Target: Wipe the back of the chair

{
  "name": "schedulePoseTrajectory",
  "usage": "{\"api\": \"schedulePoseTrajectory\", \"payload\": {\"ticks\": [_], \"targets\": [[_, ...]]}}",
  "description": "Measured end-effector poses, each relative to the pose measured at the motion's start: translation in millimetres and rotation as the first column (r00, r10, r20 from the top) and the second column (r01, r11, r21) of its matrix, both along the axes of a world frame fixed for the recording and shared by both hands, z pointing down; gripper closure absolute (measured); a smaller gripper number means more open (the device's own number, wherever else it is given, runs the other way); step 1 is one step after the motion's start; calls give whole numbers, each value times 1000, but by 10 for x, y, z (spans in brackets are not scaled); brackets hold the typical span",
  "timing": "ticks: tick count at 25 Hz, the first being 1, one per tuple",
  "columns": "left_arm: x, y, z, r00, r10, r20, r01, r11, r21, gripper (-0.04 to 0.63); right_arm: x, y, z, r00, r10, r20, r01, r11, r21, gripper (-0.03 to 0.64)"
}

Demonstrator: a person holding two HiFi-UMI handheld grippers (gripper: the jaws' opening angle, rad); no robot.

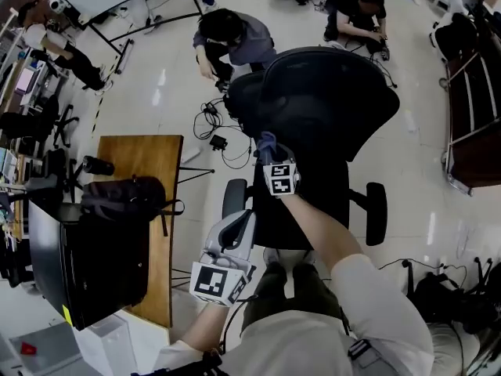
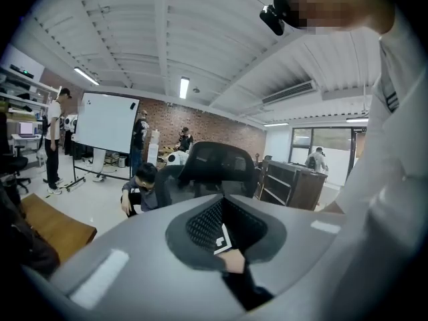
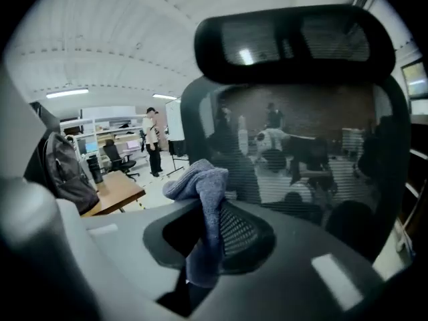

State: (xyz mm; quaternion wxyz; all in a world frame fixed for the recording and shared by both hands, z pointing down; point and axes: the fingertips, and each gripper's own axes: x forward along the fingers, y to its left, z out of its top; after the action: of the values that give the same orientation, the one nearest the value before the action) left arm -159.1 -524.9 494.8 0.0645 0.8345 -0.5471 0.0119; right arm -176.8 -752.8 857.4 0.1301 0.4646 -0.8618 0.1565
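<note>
Over glossy pale floor (image 1: 156, 92): soft grey-blue fuzzy cloth (image 3: 200, 186) clamped in right gripper (image 3: 204, 246) just before curved black mesh chair back (image 3: 294, 146); left gripper (image 2: 223, 226) closed, empty, nearer.

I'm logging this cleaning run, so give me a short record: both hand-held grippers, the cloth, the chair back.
right hand-held gripper: shut on the blue-grey fabric cloth
left hand-held gripper: shut, holding nothing, lower and nearer the person
black mesh office chair back: upright, directly in front of the cloth
contact: cannot tell whether the cloth touches the mesh
</note>
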Motion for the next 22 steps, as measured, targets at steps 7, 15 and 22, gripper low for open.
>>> {"api": "schedulePoseTrajectory", "payload": {"ticks": [7,15,22], "targets": [[-75,-65,312,998,-65,5,65,997,-49,532,-187,-391,615,995,-35,-92,28,996,-79,565],[44,-126,299,999,33,-18,-33,999,-41,533,1857,-398,796,953,269,-140,-283,955,-89,565],[565,-188,376,986,159,-49,-161,986,-42,532,3383,-241,738,847,514,-136,-529,841,-113,565]]}}
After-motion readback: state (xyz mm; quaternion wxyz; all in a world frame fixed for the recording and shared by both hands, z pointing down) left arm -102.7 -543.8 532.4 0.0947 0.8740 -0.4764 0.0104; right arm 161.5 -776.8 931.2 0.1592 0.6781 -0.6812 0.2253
